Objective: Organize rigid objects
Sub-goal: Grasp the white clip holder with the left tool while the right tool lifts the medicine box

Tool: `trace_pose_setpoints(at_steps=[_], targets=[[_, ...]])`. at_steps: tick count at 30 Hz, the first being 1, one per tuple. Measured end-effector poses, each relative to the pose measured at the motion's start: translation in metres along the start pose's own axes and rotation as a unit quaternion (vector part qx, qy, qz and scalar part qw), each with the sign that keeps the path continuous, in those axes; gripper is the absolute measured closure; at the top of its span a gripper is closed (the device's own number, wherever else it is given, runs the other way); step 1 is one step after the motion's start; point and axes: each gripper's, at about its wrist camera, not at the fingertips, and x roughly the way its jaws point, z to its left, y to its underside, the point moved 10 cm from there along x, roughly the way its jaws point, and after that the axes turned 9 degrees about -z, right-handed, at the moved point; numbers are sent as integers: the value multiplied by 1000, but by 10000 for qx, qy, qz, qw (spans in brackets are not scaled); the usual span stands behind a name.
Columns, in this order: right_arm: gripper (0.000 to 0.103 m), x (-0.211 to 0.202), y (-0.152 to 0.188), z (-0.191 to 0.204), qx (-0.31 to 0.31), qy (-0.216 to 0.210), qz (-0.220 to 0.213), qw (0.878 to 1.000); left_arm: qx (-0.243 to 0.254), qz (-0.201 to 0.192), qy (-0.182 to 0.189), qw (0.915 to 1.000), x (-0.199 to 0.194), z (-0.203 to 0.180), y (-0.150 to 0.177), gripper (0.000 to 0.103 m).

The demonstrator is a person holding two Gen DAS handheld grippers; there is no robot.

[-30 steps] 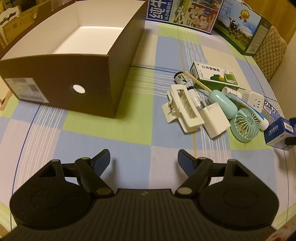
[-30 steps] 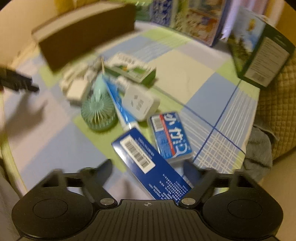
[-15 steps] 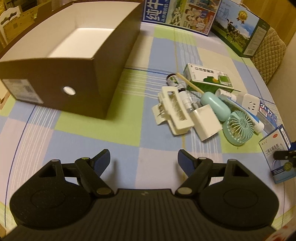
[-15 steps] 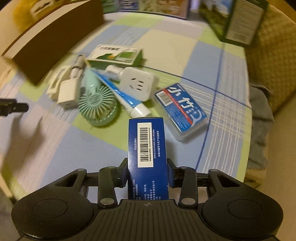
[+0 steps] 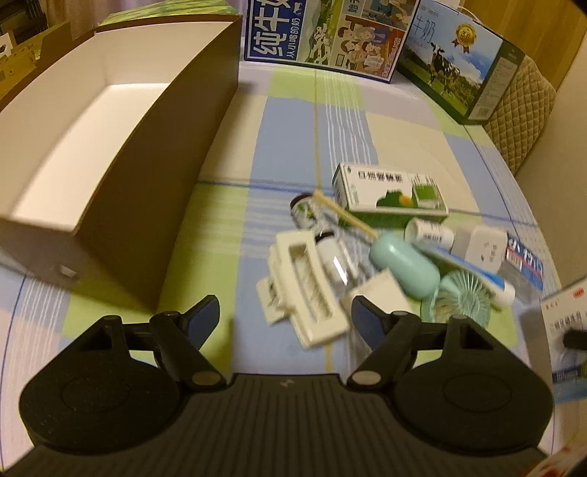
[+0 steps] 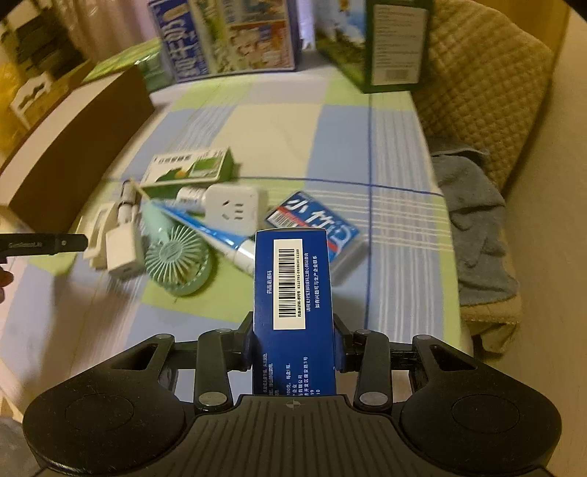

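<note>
My right gripper [image 6: 293, 330] is shut on a dark blue medicine box [image 6: 293, 286] and holds it above the checked tablecloth, barcode side toward the camera. In the left wrist view that box [image 5: 565, 323] shows at the right edge. My left gripper [image 5: 286, 308] is open and empty, low over the near end of a white clip [image 5: 308, 290]. The pile behind holds a green-white medicine box [image 5: 389, 190], a mint fan [image 5: 462, 301], a white power adapter [image 5: 484, 249], a toothpaste tube [image 6: 205, 227] and a blue tissue pack [image 6: 315, 224]. An open brown cardboard box [image 5: 146, 183] stands to the left.
Two milk cartons [image 5: 330, 33] [image 5: 458, 62] stand along the back of the table. A quilted chair back [image 6: 477, 91] and a grey cloth [image 6: 473, 227] lie past the table's right edge. Small bottles [image 5: 304, 212] lie in the pile.
My right gripper closed on the blue box, rolled it upright and lifted it off the cloth. My left gripper slid right toward the pile, still open.
</note>
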Motion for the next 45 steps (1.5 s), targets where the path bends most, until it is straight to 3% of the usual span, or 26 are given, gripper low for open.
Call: trace_pose_setpoints(at_steps=[15,18,22,26,35,45], targets=[[67,-3,-6,-23,394,111,-72,9991,98,629,-260,9976,48,2,-1,51],[67,-3,-5,-24,414,89,-72,9991,252,559,-310,9976,50,0,-3,62],[67,-2,-5,-25,411,34,-59,9991,364,502,-332,9975,48,-1,-5,66],[67,-3,-6,-25,393,-31,-69,9992,527,341,-416,9972,36,-2,-5,67],[67,-9,-15,-7,205,-448,-103,9987,292,120,-298,9991,-23,-2,5,67],[67,-17,-48,94,-203,-1402,-268,9896,-57,-460,-222,9987,-102,20,-15,67]])
